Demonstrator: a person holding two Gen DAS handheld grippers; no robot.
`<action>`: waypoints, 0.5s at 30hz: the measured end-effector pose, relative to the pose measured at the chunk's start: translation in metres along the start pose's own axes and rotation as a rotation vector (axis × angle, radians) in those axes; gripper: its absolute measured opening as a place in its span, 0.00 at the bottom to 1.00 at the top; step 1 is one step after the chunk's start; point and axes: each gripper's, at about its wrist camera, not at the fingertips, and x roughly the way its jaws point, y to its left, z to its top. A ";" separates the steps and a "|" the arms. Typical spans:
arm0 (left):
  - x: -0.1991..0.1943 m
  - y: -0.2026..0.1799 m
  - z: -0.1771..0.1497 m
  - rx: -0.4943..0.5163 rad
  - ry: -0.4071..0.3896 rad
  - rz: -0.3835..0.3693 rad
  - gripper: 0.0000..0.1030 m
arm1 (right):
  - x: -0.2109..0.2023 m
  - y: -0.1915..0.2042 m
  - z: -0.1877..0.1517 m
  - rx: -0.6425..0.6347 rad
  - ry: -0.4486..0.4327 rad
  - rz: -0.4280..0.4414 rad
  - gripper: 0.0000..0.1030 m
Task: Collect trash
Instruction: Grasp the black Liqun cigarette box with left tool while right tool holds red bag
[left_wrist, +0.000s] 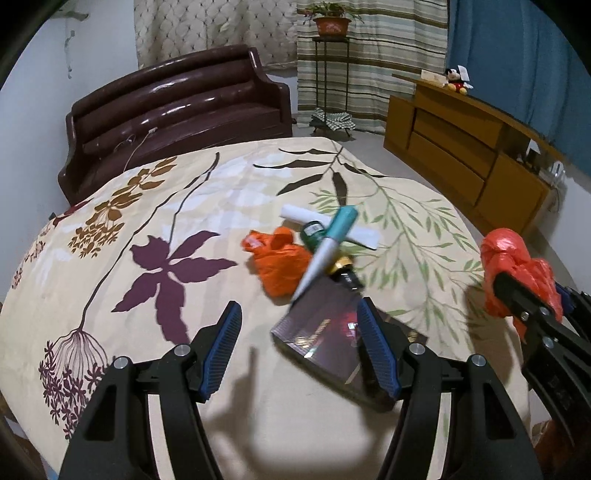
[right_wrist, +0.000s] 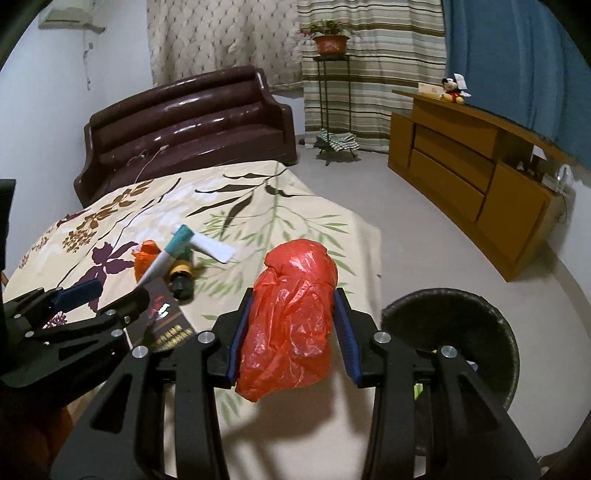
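Note:
My right gripper (right_wrist: 294, 295) is shut on a crumpled red plastic bag (right_wrist: 291, 325), held off the bed's right edge; the bag also shows at the far right of the left wrist view (left_wrist: 509, 258). Trash lies in a cluster on the floral bedcover (left_wrist: 147, 206): an orange bag (left_wrist: 280, 258), a white tube with a teal cap (left_wrist: 328, 247), a green item (left_wrist: 314, 232), a white strip (left_wrist: 365, 238), a yellow-and-black bottle (left_wrist: 345, 273) and a dark glossy box (left_wrist: 325, 332). My left gripper (left_wrist: 298, 306) hangs open over the box's near end, holding nothing.
A dark round bin or stool (right_wrist: 461, 332) stands on the floor right of the bed. A brown leather sofa (left_wrist: 177, 110) sits beyond the bed's far end. A wooden cabinet (left_wrist: 461, 147) lines the right wall, and a plant stand (left_wrist: 330, 74) is by the curtains.

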 end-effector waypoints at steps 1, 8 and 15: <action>0.000 -0.003 0.001 0.001 -0.001 0.003 0.62 | -0.001 -0.004 -0.001 0.006 -0.002 0.000 0.39; 0.014 -0.022 0.004 0.016 0.023 0.031 0.62 | -0.005 -0.026 -0.005 0.048 -0.014 -0.003 0.39; 0.020 -0.030 0.000 0.050 0.027 0.043 0.64 | -0.005 -0.032 -0.007 0.059 -0.013 0.000 0.39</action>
